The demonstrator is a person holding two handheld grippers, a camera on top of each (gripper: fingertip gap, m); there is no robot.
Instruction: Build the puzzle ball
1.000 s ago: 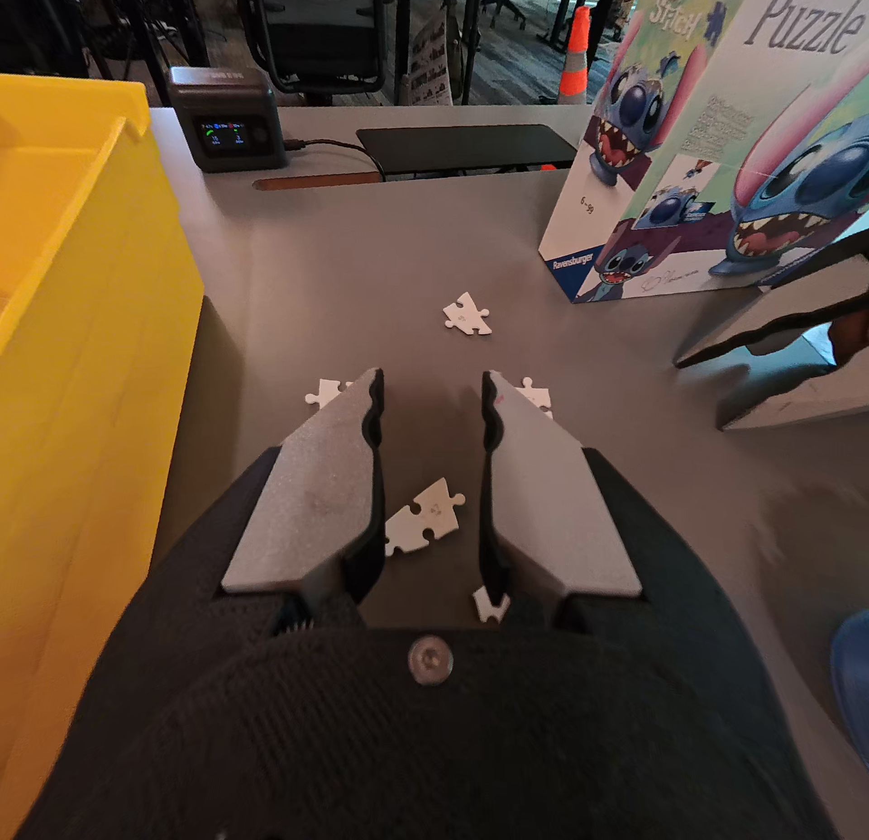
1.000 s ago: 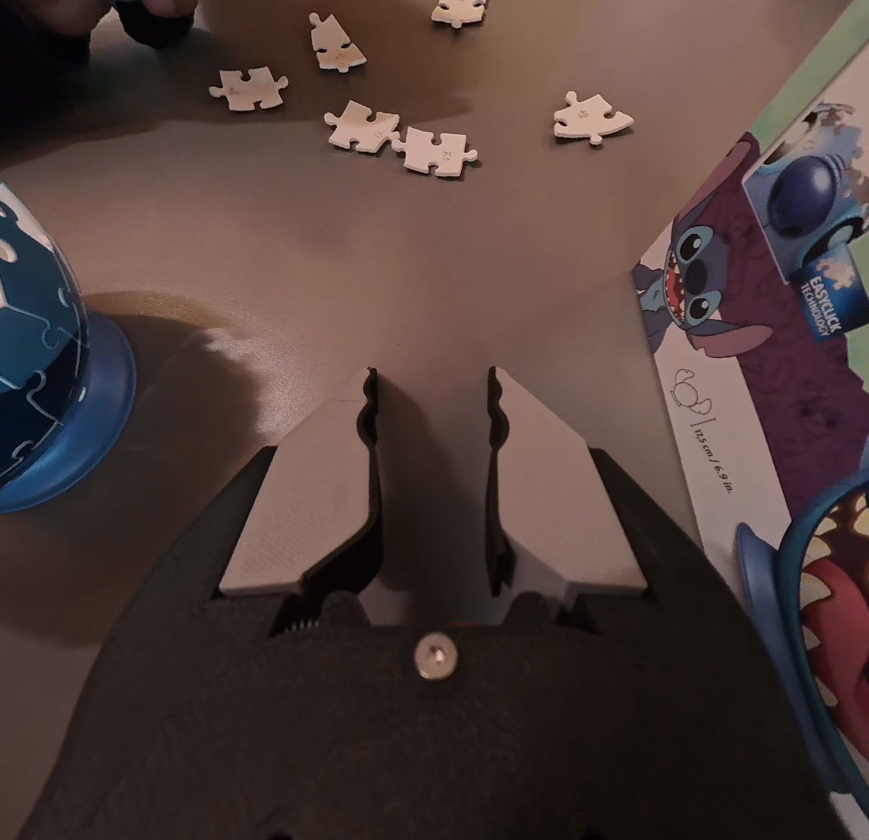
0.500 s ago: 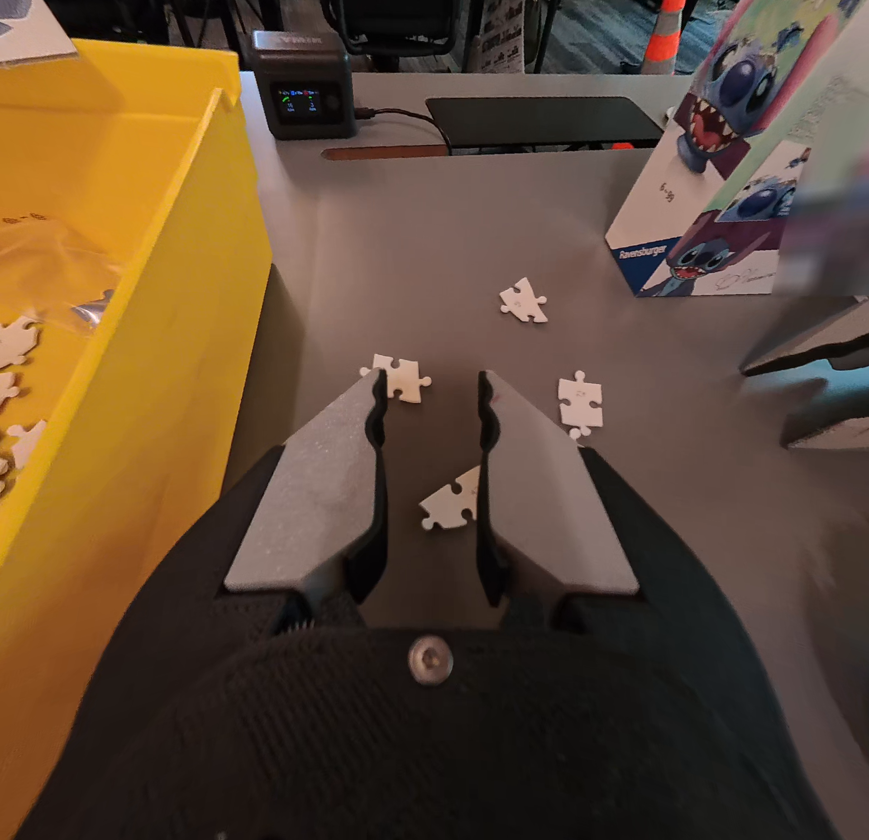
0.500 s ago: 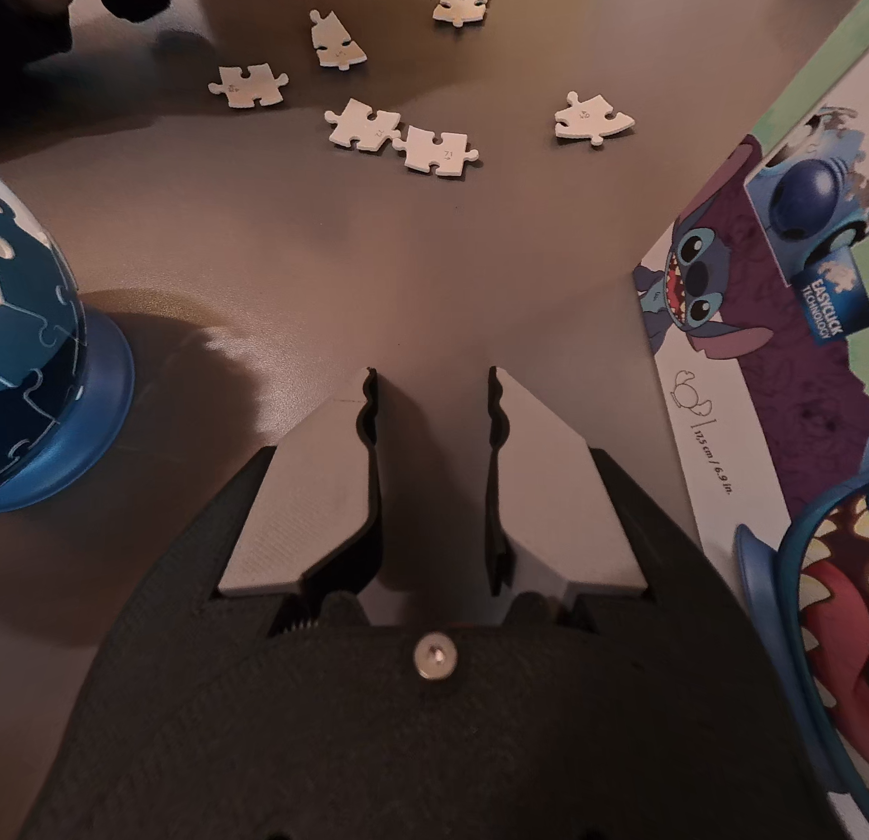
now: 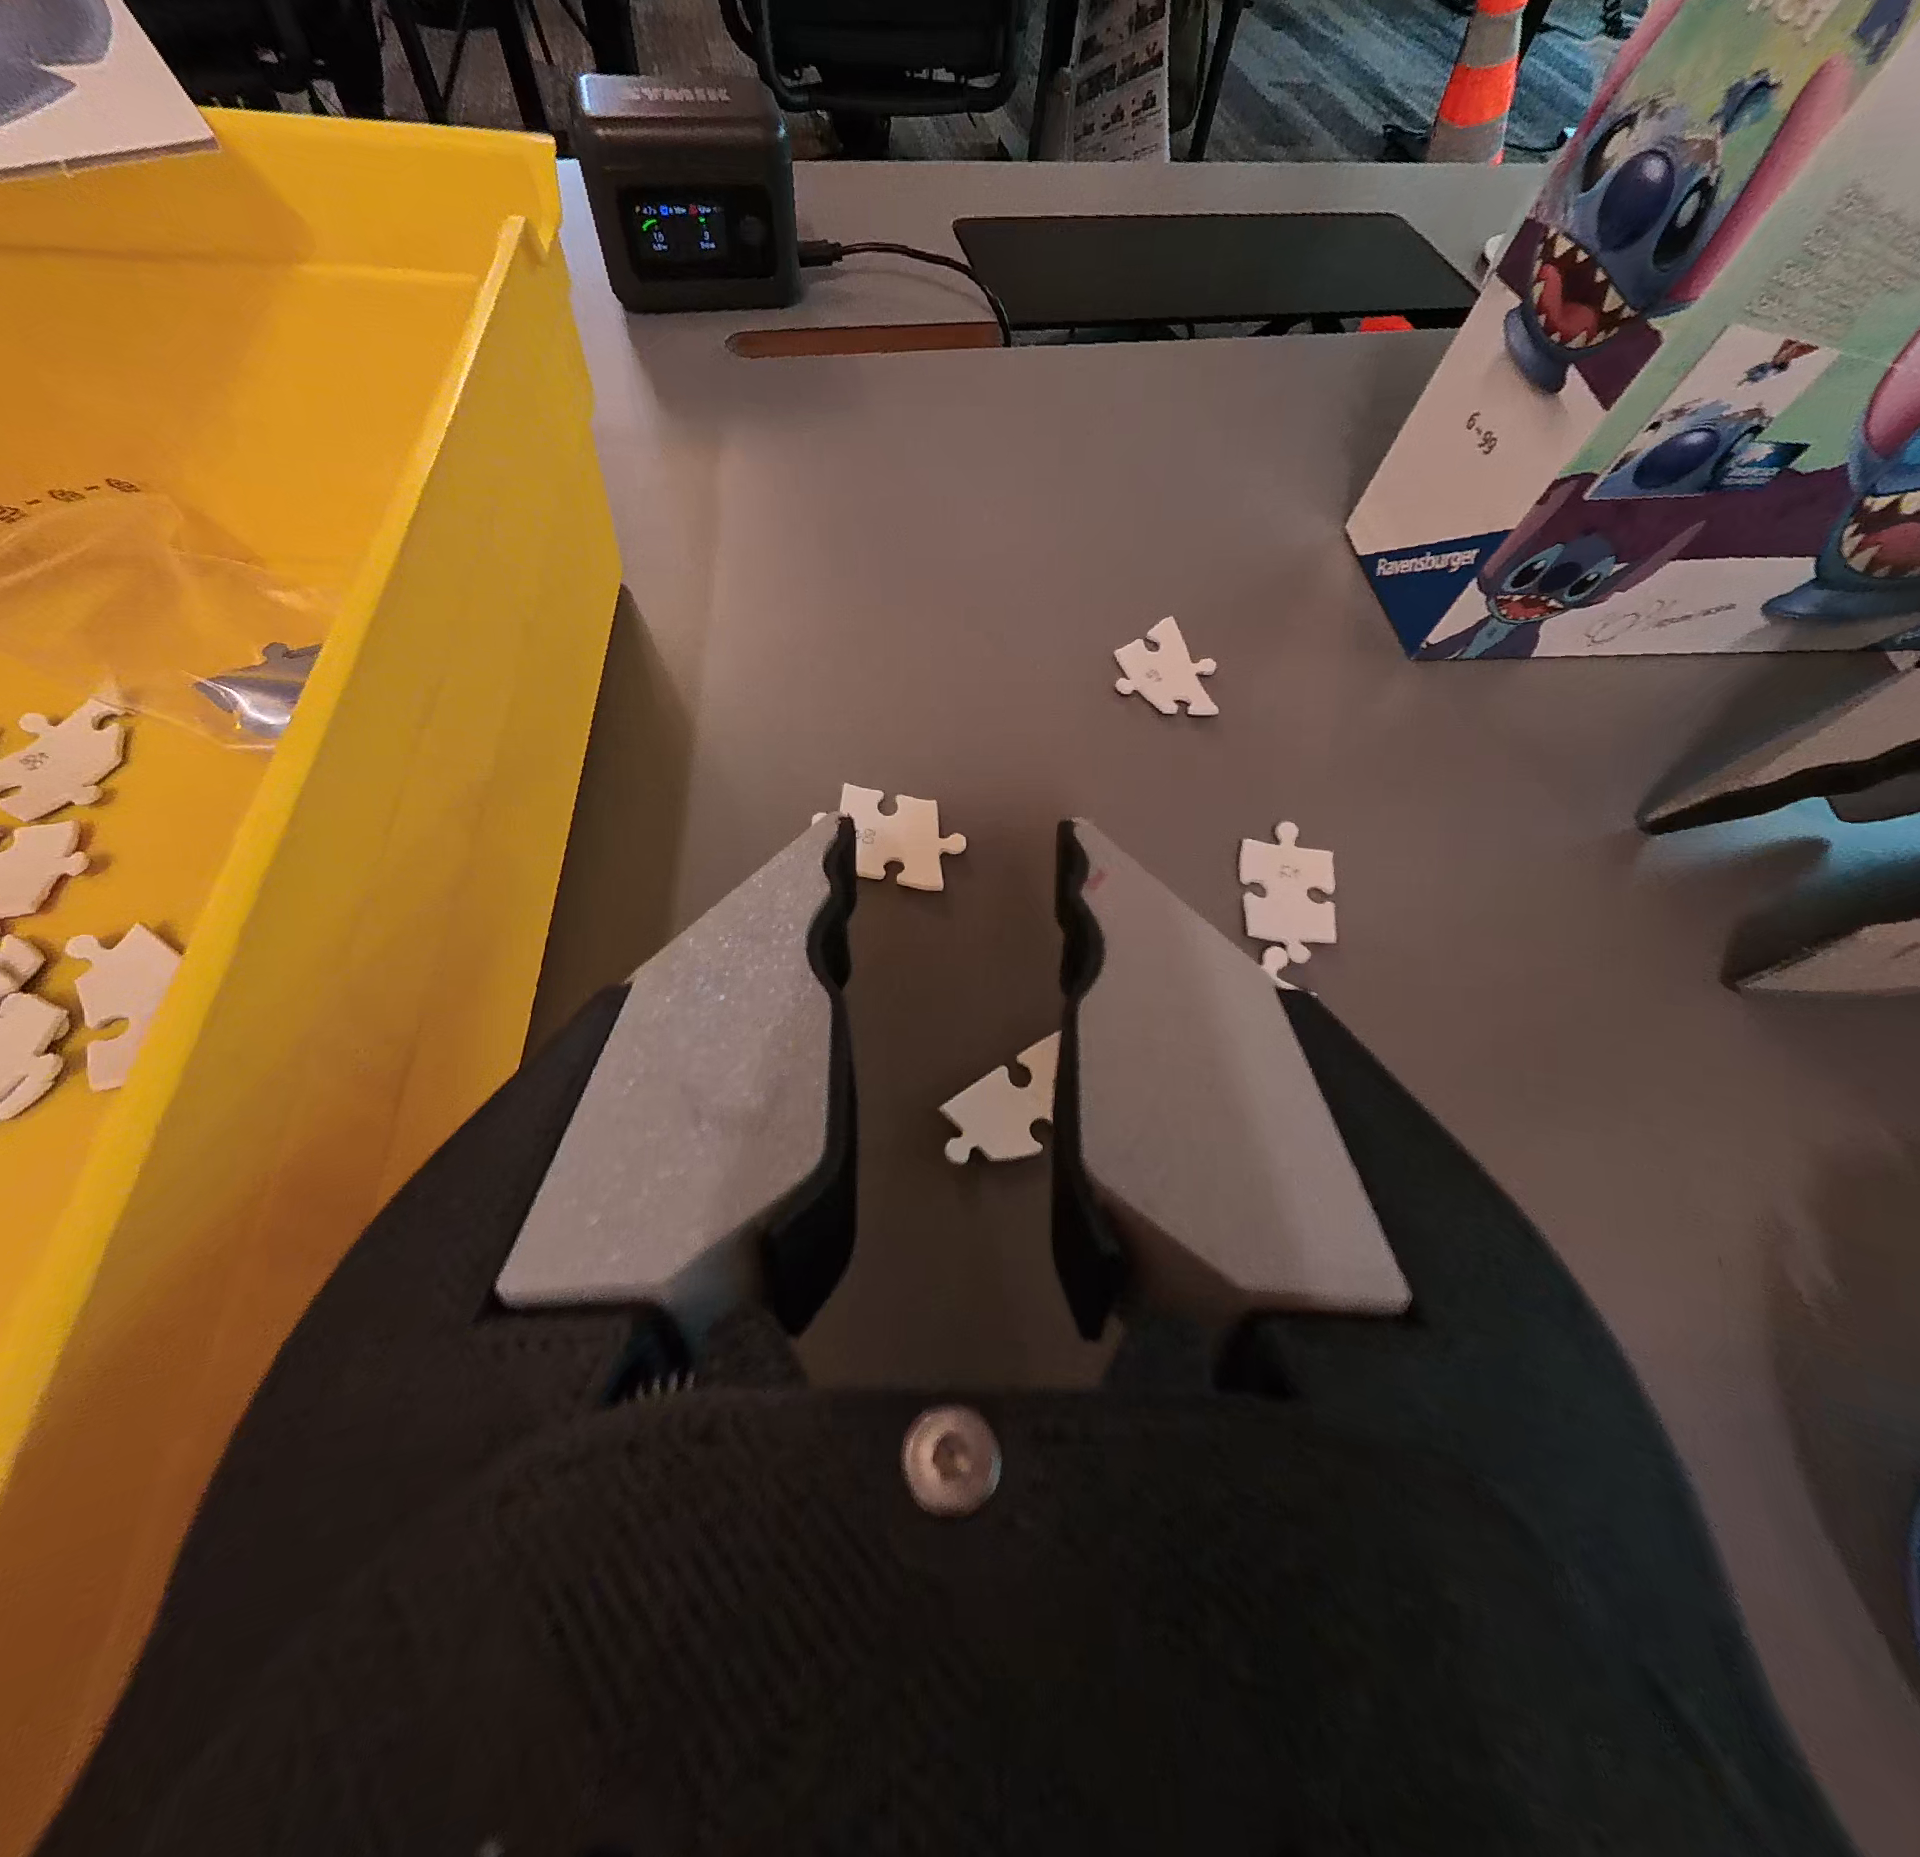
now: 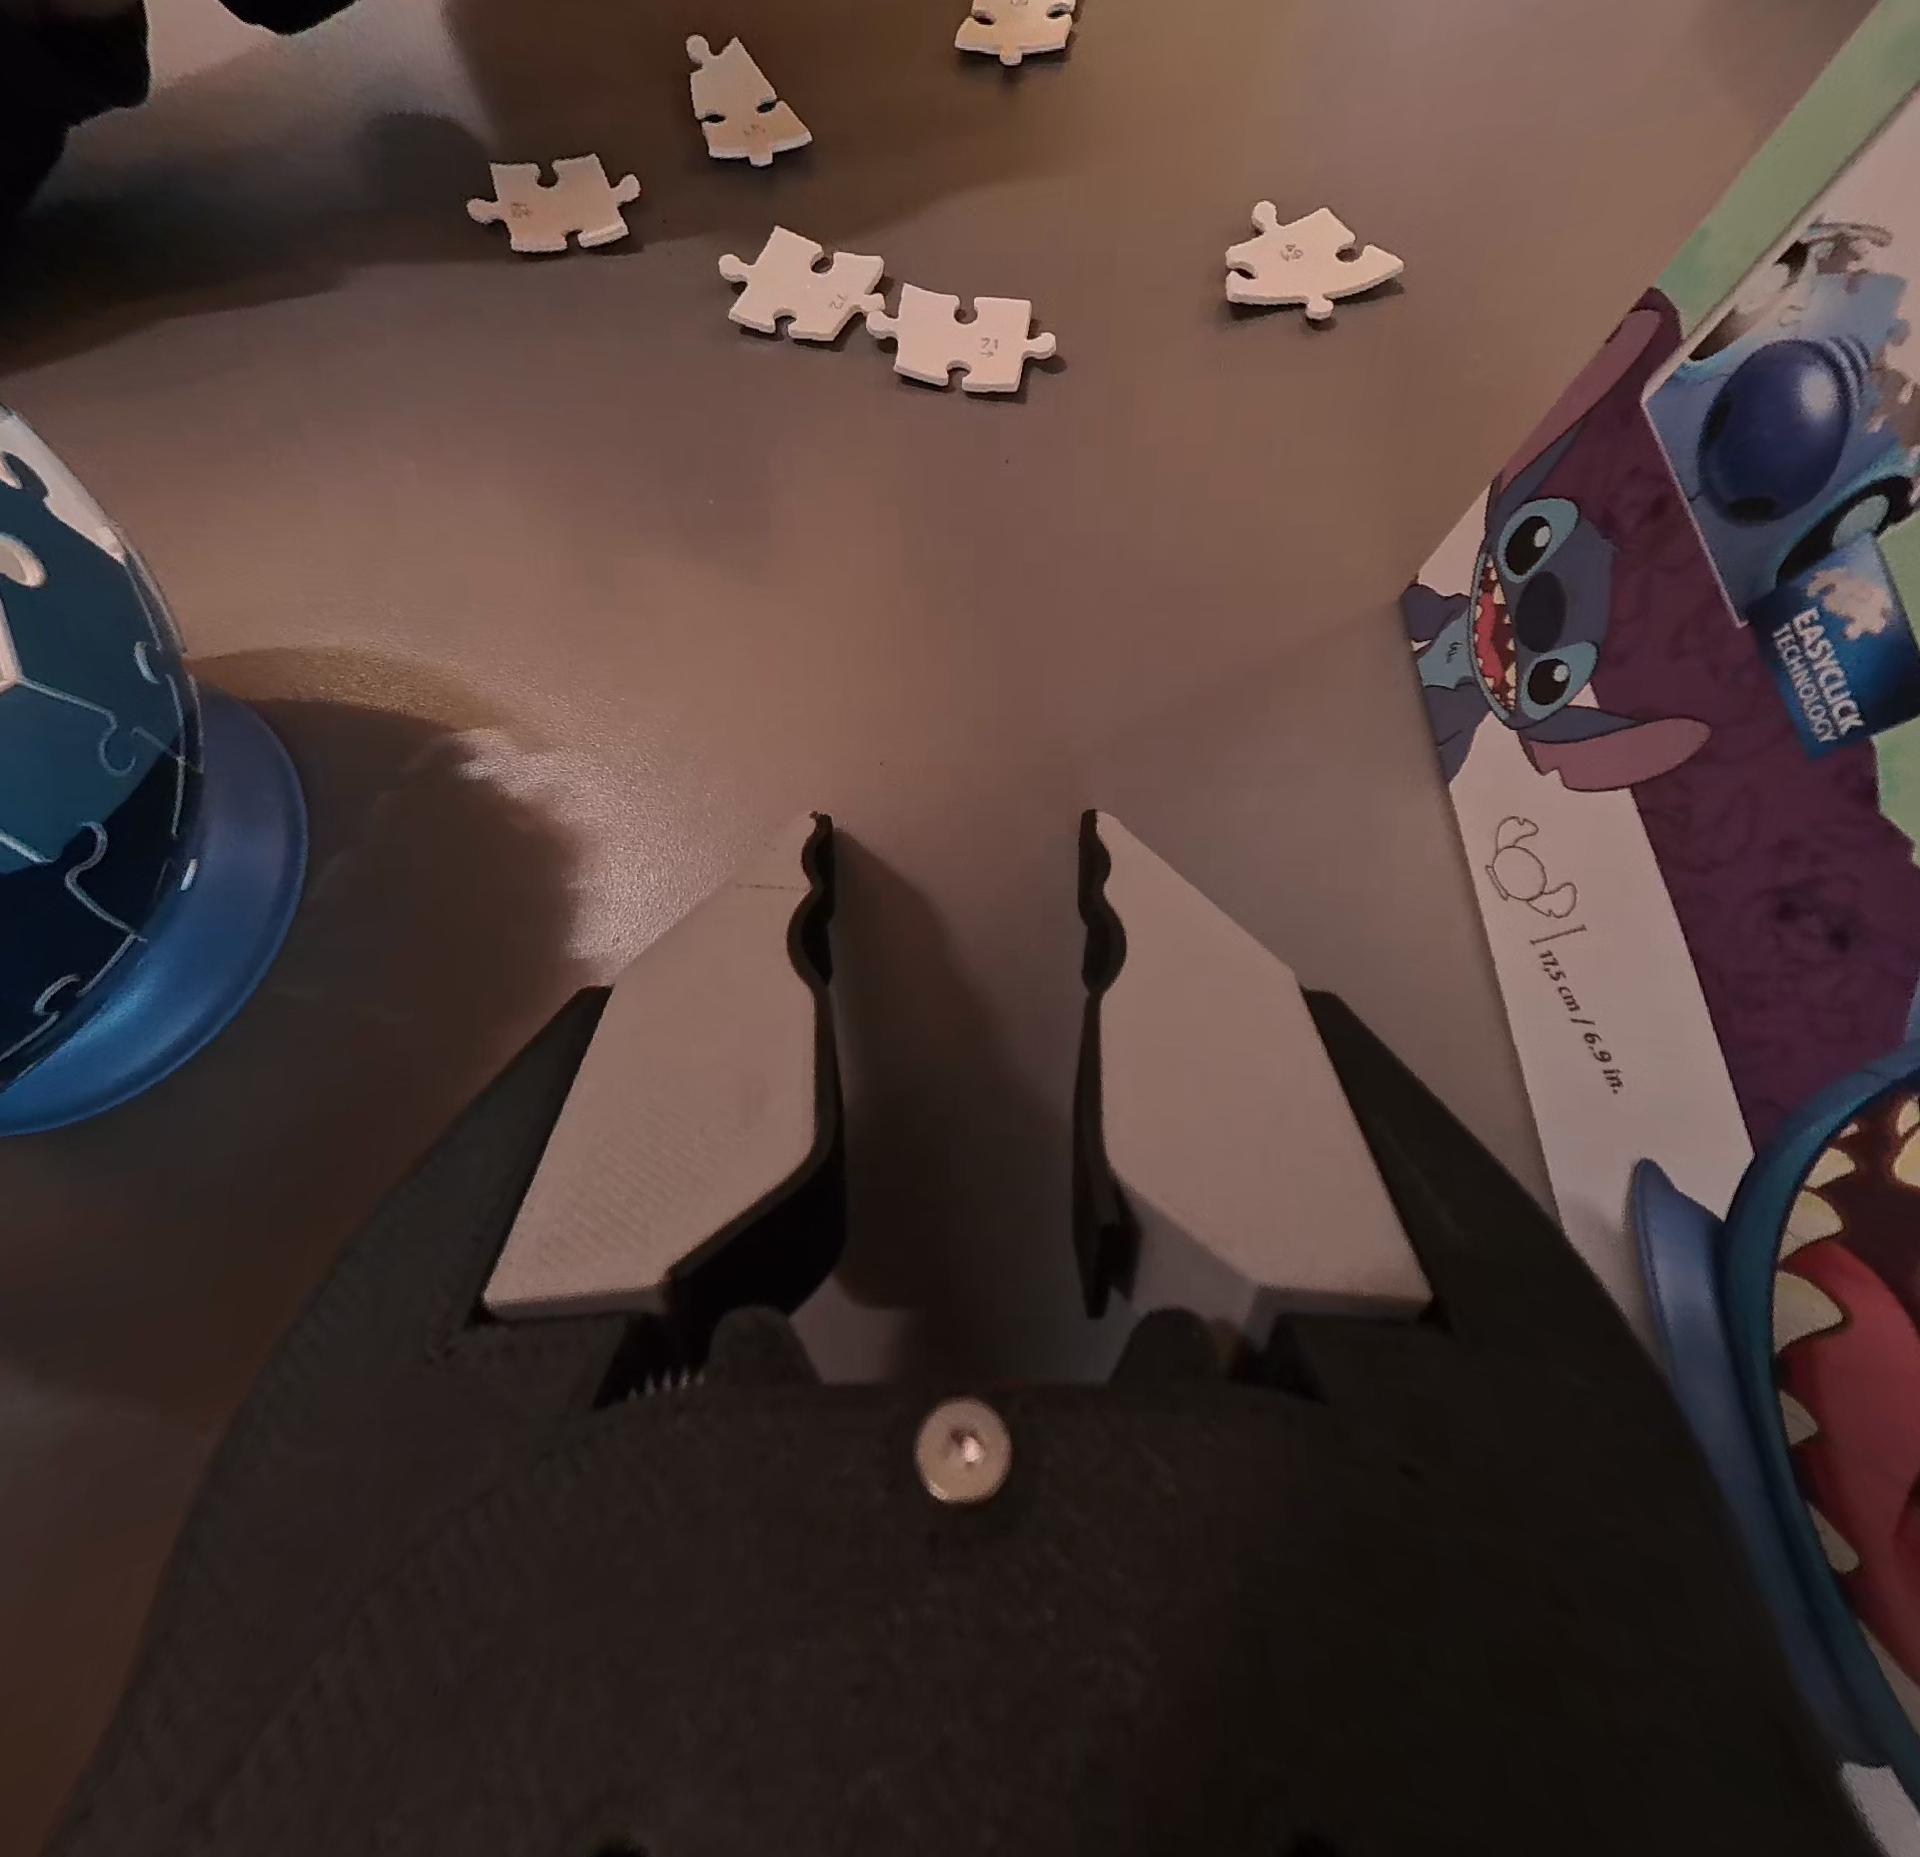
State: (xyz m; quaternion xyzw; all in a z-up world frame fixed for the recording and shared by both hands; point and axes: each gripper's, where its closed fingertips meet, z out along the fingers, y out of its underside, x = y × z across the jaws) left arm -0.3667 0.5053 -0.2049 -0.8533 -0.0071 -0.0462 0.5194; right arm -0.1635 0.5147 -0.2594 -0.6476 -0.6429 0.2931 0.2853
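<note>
Yellow bin walls the left; puzzle box blocks the right.

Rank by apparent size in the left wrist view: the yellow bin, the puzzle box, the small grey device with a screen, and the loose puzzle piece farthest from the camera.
1. yellow bin, though closest to the camera
2. puzzle box, cut off at the frame edge
3. grey device
4. farthest puzzle piece

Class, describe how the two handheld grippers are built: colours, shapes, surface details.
The left gripper and right gripper look alike: a black ribbed, printed-looking body, two wedge-shaped grey fingers with black wavy inner pads, and one silver screw centred on the body. No cables or sleeves show.
</note>
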